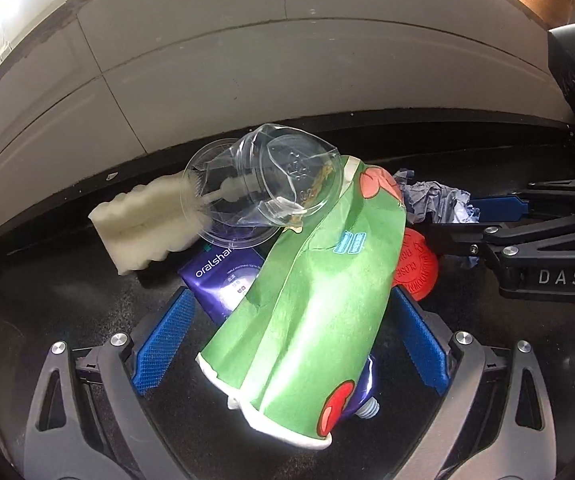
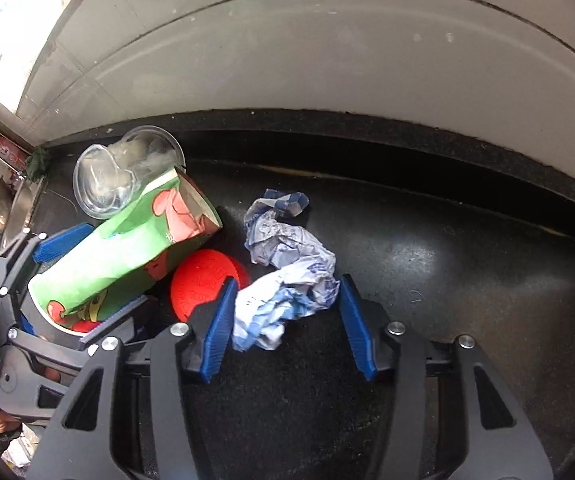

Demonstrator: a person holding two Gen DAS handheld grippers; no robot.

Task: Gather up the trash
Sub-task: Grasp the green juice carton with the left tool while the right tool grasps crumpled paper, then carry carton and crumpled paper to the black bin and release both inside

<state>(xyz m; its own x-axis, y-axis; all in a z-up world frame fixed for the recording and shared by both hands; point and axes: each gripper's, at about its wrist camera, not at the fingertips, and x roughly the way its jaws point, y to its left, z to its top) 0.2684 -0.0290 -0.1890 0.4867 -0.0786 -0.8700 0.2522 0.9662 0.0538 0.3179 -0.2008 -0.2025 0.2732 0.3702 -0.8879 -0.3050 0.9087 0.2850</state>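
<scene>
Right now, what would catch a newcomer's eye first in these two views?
The crushed green paper cup lies on its side on the dark counter, between the left claw's open blue fingers. A clear plastic cup sits at its far end. Beside it, the right claw straddles a crumpled blue-and-white wrapper, next to a red lid.

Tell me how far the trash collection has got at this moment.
Nothing looks collected yet; all the litter lies on the dark counter. In hand: the left tool straddles the crushed green paper cup, and the right tool straddles the crumpled blue-white wrapper; neither is lifted. Left: the clear plastic cup, red lid, purple pouch and sponge brush.
</scene>
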